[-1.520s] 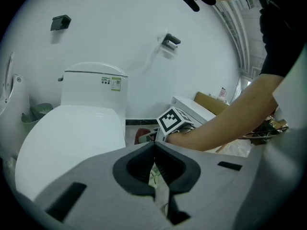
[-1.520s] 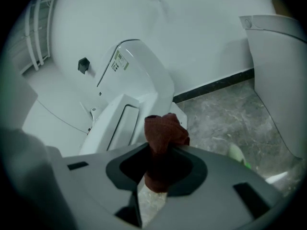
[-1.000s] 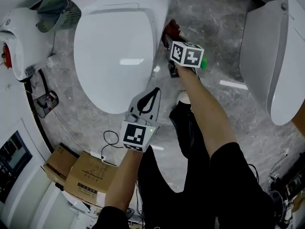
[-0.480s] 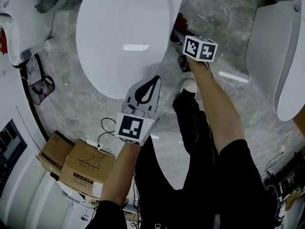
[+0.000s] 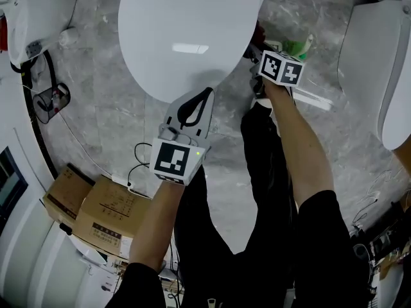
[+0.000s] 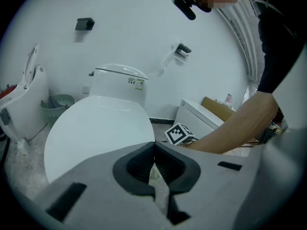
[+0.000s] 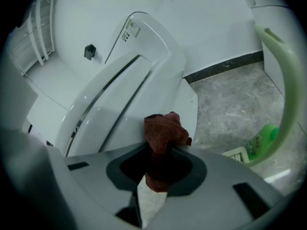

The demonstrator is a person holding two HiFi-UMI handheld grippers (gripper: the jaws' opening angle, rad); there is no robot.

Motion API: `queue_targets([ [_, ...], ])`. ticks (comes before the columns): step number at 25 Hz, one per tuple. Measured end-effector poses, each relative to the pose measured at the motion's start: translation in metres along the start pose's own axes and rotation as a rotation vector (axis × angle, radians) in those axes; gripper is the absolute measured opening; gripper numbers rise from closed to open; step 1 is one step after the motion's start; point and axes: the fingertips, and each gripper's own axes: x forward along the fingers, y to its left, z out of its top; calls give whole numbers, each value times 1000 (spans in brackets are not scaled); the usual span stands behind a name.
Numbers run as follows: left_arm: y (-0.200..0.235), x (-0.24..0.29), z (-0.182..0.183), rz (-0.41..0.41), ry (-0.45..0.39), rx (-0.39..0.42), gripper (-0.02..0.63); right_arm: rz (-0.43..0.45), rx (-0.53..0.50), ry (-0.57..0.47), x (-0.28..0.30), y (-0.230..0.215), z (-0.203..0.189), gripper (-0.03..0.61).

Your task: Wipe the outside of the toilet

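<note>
Right gripper (image 7: 158, 152): fingers clamped tight on a crumpled dark red knitted cloth (image 7: 164, 131). The cloth sticks out past the fingertips & sits against the outer side of the white ceramic toilet (image 7: 144, 85), below the seat edge, on the side by the person's right arm. In head view this gripper's b/w marker cube (image 5: 281, 68) is just right of the closed oval toilet lid (image 5: 186, 37), w/ the cloth btwn cube & bowl.

Left gripper (image 6: 154, 152): fingers shut tip to tip w/ nothing btwn them; only a thin slit of floor shows lower down. It hangs at the front edge of the lid; contact can't be told. 1 marker face of its cube points up at the head camera.

Writing:
- 2 small stickers (image 6: 135, 83) on the tank front, too small to read.
- Dark print on the brown cardboard boxes (image 5: 96, 213), illegible. They sit on the grey marbled floor (image 5: 115, 108) to the person's left.

Other things:
- A bright green plastic bottle (image 7: 261, 143) stands on the floor right of the toilet, w/ a pale green curved bar (image 7: 288, 80) arching over it.
- A grey-green slatted wastebasket (image 6: 57, 107) stands left of the tank.
- A 2nd white toilet (image 5: 379, 56) stands well apart at far right.
</note>
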Motion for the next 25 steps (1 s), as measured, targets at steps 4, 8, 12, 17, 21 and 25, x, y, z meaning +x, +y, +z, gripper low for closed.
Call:
queue_targets([
  [4,12,-27,-18,10,0,-7,5,-11,-5,26,-5,16,-31,75],
  [8,23,-53,-33,25,2,-15,5,-29,-8,48,-9,27,-62,75],
  [12,36,-81,-47,39,0,-24,5,-28,-3,62,-8,46,-90,75],
  [17,55,-115,-66,58,4,-34,5,-56,7,86,-3,66,-125,75],
  [21,73,-145,-79,76,-8,-34,5,-84,2,102,2,84,-150,75],
  [25,94,-174,-98,104,-9,-55,5,-111,12,104,11,106,-173,75],
])
